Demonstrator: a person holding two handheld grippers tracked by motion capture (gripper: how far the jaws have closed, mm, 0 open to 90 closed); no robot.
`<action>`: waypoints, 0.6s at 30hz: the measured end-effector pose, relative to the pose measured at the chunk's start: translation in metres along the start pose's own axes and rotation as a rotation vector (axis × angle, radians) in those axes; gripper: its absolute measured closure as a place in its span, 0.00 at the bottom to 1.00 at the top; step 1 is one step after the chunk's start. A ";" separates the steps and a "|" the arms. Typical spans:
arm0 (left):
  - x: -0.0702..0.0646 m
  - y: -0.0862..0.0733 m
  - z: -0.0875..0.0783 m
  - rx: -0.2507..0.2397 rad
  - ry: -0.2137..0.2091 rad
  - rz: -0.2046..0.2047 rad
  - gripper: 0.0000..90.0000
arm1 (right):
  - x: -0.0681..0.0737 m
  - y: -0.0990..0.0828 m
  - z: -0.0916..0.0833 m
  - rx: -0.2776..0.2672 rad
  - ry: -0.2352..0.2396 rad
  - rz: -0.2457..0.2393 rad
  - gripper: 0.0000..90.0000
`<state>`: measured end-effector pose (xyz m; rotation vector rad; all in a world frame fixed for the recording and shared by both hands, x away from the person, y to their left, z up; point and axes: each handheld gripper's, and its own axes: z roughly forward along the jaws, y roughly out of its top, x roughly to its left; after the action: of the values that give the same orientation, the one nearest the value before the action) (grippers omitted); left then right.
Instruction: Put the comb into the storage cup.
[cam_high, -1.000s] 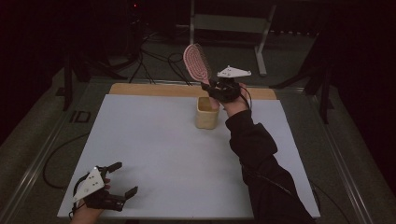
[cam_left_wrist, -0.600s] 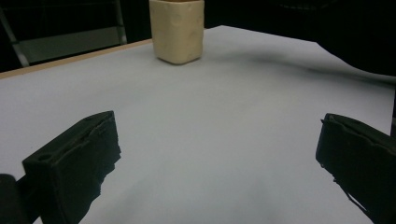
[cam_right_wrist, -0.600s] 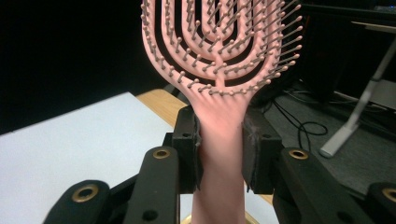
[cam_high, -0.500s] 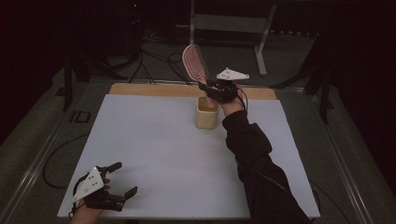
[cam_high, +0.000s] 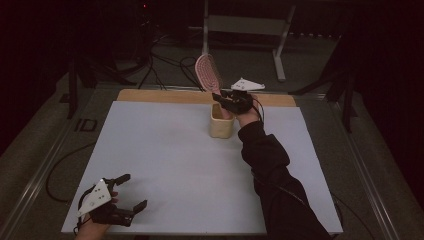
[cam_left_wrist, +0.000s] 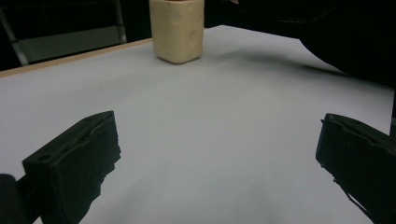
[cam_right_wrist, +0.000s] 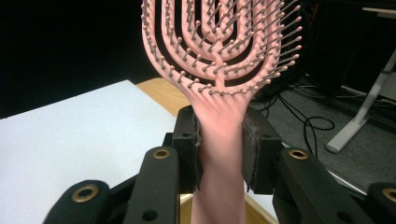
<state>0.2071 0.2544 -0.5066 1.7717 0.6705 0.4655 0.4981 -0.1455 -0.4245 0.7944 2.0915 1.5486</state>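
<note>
— Where's the brush (cam_right_wrist: 219, 60)?
— Its handle is clamped in the right gripper (cam_right_wrist: 219, 154), head up, above the cup (cam_high: 221, 121) at the far side of the table (cam_high: 165, 150).
— And the left gripper (cam_high: 127, 192)?
— Spread wide and holding nothing, at the near left corner, well apart from the cup.

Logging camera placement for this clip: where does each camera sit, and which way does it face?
High view: above the person's side, looking forward and down on the table; both forearms, left gripper, right gripper.
Left gripper view: low, along open jaws toward the cup.
Right gripper view: along jaws shut on the hairbrush.
Shared: cup, hairbrush.
</note>
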 end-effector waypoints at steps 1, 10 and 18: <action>0.000 0.000 0.000 0.000 0.000 -0.001 0.00 | 0.000 -0.001 0.000 -0.002 0.003 -0.001 0.78; 0.000 0.000 0.000 0.002 0.000 0.000 0.00 | -0.001 -0.011 0.000 0.006 0.014 0.003 0.78; 0.000 0.000 0.001 0.006 0.000 0.004 0.00 | 0.004 -0.020 -0.001 0.030 -0.002 -0.034 0.78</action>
<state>0.2071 0.2538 -0.5071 1.7793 0.6695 0.4661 0.4903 -0.1478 -0.4431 0.7664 2.1207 1.5009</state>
